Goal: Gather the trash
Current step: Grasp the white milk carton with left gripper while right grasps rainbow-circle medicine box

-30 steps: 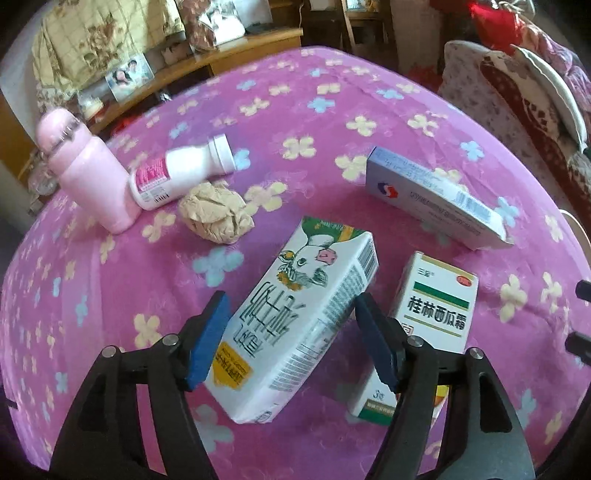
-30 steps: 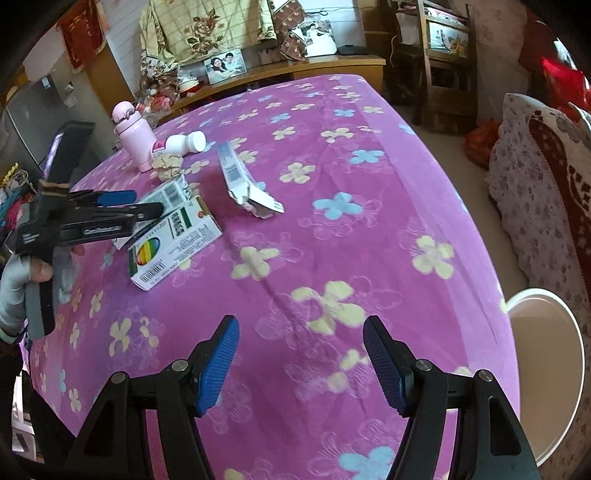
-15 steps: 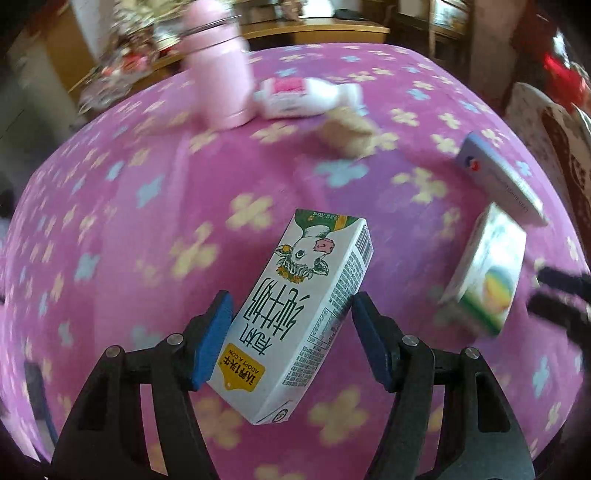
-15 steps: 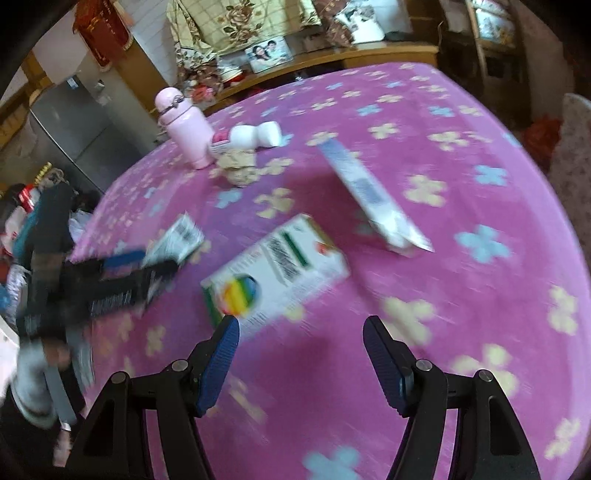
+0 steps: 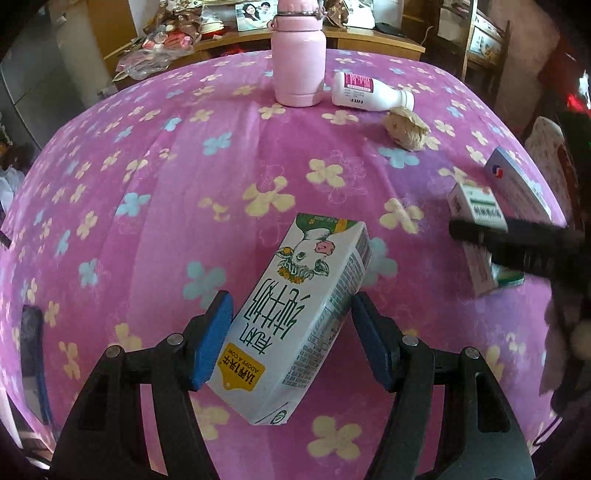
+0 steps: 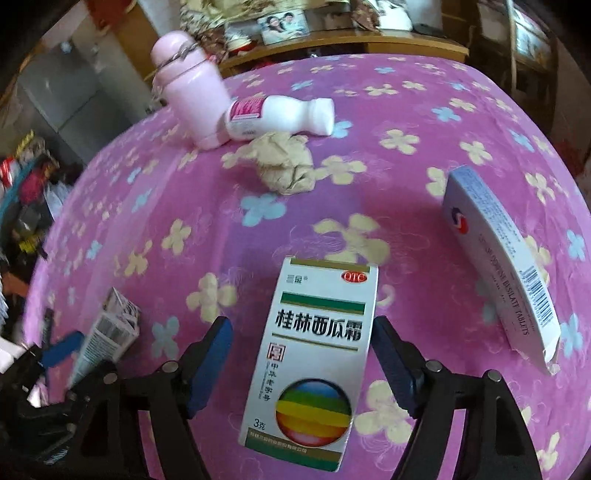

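My left gripper [image 5: 291, 339] is shut on a white milk carton with a cow picture [image 5: 295, 321] and holds it above the pink flowered tablecloth [image 5: 147, 177]. My right gripper [image 6: 301, 363] is open, its blue pads on either side of a white medicine box with a rainbow ball [image 6: 317, 362] that lies on the cloth; whether the pads touch it I cannot tell. The same box [image 5: 476, 221] shows at the right of the left wrist view, behind the right gripper [image 5: 517, 243]. The carton and left gripper [image 6: 74, 350] show at lower left of the right wrist view.
A crumpled paper ball [image 6: 286, 162], a lying white bottle [image 6: 280, 118] and an upright pink flask [image 6: 192, 96] sit at the far side. A long blue-white tablet box [image 6: 498, 258] lies to the right. A wooden shelf [image 5: 332, 33] stands behind the table.
My left gripper has lifted the milk carton off the cloth and swung left. My right gripper has moved in over the medicine box, which now lies between its pads.
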A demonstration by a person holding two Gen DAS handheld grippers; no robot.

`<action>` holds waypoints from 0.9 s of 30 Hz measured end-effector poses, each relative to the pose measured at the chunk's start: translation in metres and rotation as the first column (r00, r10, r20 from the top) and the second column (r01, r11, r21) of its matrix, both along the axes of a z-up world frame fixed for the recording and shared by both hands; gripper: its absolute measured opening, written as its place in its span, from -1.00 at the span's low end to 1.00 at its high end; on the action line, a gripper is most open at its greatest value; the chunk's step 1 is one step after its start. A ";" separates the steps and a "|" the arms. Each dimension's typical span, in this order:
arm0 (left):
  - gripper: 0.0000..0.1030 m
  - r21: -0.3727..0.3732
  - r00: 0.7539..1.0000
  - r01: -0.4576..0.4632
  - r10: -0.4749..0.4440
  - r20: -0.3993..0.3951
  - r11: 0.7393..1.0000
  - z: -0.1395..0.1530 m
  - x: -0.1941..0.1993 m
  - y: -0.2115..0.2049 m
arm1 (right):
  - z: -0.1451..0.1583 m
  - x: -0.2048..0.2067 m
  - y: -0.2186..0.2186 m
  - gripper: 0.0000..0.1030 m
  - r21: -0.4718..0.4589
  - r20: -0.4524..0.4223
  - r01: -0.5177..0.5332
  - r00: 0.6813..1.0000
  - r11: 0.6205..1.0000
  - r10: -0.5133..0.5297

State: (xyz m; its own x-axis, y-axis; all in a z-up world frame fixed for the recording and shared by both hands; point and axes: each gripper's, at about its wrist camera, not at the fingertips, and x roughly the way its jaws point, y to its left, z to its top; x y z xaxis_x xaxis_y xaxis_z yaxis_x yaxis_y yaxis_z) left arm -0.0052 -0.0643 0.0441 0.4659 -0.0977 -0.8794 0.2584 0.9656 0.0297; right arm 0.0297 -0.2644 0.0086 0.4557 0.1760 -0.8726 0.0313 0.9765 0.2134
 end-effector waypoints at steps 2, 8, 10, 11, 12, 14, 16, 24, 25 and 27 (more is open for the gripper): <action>0.27 -0.002 1.000 -0.003 0.003 0.010 1.000 0.000 0.001 -0.003 | 0.000 -0.009 0.005 0.14 -0.031 0.010 -0.038 0.999 0.999 0.038; 0.28 0.017 1.000 0.012 -0.013 0.020 1.000 -0.006 0.004 -0.012 | 0.001 -0.060 0.009 0.14 -0.025 -0.010 -0.178 0.984 0.984 0.178; 0.28 0.026 1.000 0.018 -0.019 0.012 0.999 -0.010 0.006 -0.015 | 0.000 -0.077 0.003 0.14 -0.022 -0.013 -0.185 0.983 0.983 0.185; 0.28 0.029 1.000 0.017 -0.018 0.008 0.999 -0.012 0.007 -0.016 | 0.000 -0.083 0.000 0.16 -0.023 -0.011 -0.180 0.984 0.983 0.179; 0.28 0.030 1.000 0.014 -0.015 0.006 0.999 -0.014 0.007 -0.017 | 0.000 -0.088 -0.002 0.23 -0.030 -0.009 -0.170 0.985 0.985 0.170; 0.28 0.032 1.000 0.009 -0.009 -0.002 0.999 -0.017 0.008 -0.019 | -0.001 -0.095 -0.005 0.40 -0.058 -0.007 -0.143 0.990 0.988 0.143; 0.27 0.024 1.000 0.017 -0.017 -0.008 1.000 -0.018 0.007 -0.021 | -0.002 -0.103 -0.006 0.40 -0.063 0.011 -0.126 0.992 0.990 0.127; 0.08 0.000 0.996 0.088 -0.088 0.013 0.996 -0.006 -0.019 -0.038 | 0.012 -0.121 -0.013 0.08 -0.028 0.085 -0.093 0.992 0.995 0.095; 0.08 -0.008 0.995 0.096 -0.096 0.022 0.995 -0.003 -0.024 -0.042 | 0.015 -0.122 -0.013 0.08 -0.028 0.091 -0.094 0.991 0.995 0.096; 0.08 -0.018 0.994 0.106 -0.106 0.029 0.994 0.002 -0.029 -0.047 | 0.023 -0.130 -0.015 0.07 -0.035 0.107 -0.097 0.989 0.995 0.100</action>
